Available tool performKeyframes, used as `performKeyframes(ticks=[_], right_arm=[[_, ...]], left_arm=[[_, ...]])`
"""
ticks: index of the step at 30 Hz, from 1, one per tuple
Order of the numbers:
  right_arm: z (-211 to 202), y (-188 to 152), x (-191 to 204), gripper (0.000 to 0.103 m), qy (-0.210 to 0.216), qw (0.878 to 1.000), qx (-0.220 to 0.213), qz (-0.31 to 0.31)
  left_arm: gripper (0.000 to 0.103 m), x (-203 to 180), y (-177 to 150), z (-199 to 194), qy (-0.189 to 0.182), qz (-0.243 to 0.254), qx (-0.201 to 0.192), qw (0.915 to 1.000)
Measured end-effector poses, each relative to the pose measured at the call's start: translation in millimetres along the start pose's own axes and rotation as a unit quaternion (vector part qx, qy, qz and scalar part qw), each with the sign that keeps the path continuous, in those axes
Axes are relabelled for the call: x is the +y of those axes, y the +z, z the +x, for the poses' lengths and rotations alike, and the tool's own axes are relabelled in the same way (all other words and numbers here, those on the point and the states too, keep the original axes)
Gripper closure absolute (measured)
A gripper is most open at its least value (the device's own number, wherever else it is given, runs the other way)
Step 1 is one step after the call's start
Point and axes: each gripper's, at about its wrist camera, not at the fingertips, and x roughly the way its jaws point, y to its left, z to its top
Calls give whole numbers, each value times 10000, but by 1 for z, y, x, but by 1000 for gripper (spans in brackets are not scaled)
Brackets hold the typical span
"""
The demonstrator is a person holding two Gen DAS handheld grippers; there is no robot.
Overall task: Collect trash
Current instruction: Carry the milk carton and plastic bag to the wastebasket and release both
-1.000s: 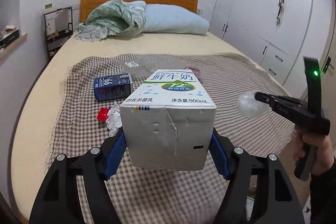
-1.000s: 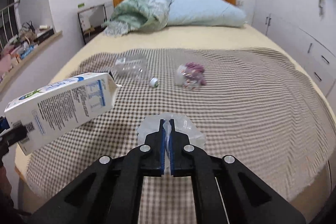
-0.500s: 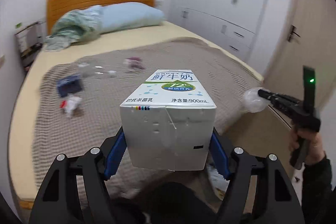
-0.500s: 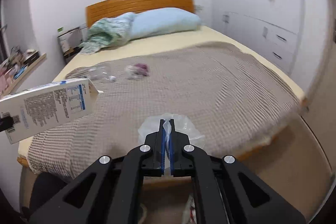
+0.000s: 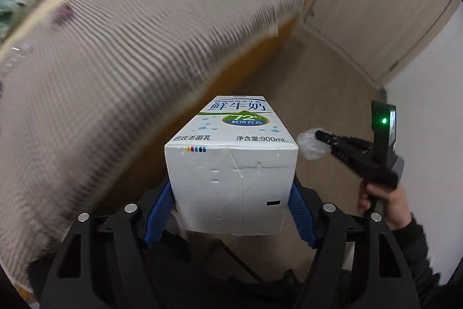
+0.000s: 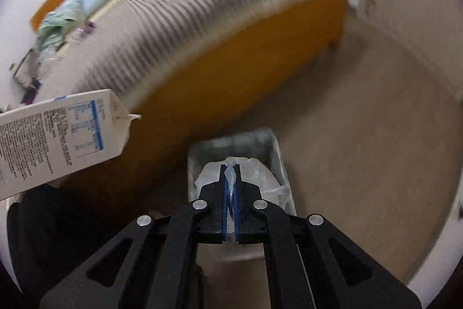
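Note:
A white milk carton (image 5: 231,164) with green and blue print lies lengthwise between the blue pads of my left gripper (image 5: 231,210), which is shut on its sides. The same carton (image 6: 58,141) shows at the left of the right wrist view. My right gripper (image 6: 230,181) is shut on a crumpled clear plastic bag (image 6: 260,178); this bag (image 5: 311,145) also hangs from that gripper (image 5: 321,135) in the left wrist view. Both grippers point down over the floor. A pale rectangular bin (image 6: 275,152) stands on the floor right under the bag.
The bed (image 6: 202,19) with its checked cover and orange wooden frame (image 6: 231,83) fills the upper left, blurred. Small trash items (image 6: 84,29) still lie far up the bed. Beige floor (image 6: 361,135) spreads to the right; a door (image 5: 376,5) stands beyond. A hand (image 5: 387,201) grips the right tool.
Both grippers have swung away from the bed and tilted down toward the floor, each keeping its load. The bed has slid to the upper left and the bin has come into sight.

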Motion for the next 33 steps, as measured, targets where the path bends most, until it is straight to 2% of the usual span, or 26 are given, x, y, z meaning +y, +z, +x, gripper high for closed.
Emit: performKeyframes(ticks=[3,5,9,13,15,17,19,21,23,25,29,31,33], right_arm=[[23,-18,-24,100,-32,9992,238,333],[36,-28,-35,100,-80,9982,361,463],[61,-51,-51,100,-98,9949,619,793],[88,-67,-47,100,-1,9904,958,994],[102,-72,-38,100,-7,9897,1167,831],[111,-75,-28,100,-55,9892,1301,679],[119,-74,-22,100,-47,9886,1380,603],[122,-72,-19,100,-27,9887,1390,566],[126,-70,-16,100,-6,9895,1357,502],[129,-65,-15,100,-1,9901,1326,452],[129,-59,-13,100,77,9910,1271,420],[128,-58,-8,100,164,9911,1251,417],[129,-57,-2,98,233,9907,1258,469]], left_arm=[[33,-13,11,61,-152,-85,630,9979],[33,-22,20,107,-117,-88,1015,9947],[33,-33,35,175,11,-38,1442,9895],[31,-44,51,248,-210,-81,1980,9799],[29,-43,61,277,-294,-324,1998,9789],[28,-49,69,304,-131,-526,1983,9786],[28,-51,79,322,-138,-661,1886,9797],[28,-52,86,320,9,-684,1575,9852],[28,-52,92,311,-15,-556,1333,9895],[27,-54,99,295,-94,-272,1133,9931],[23,-43,106,256,-5,204,707,9973],[22,-29,106,230,129,244,448,9986],[21,-17,105,208,58,126,281,9995]])
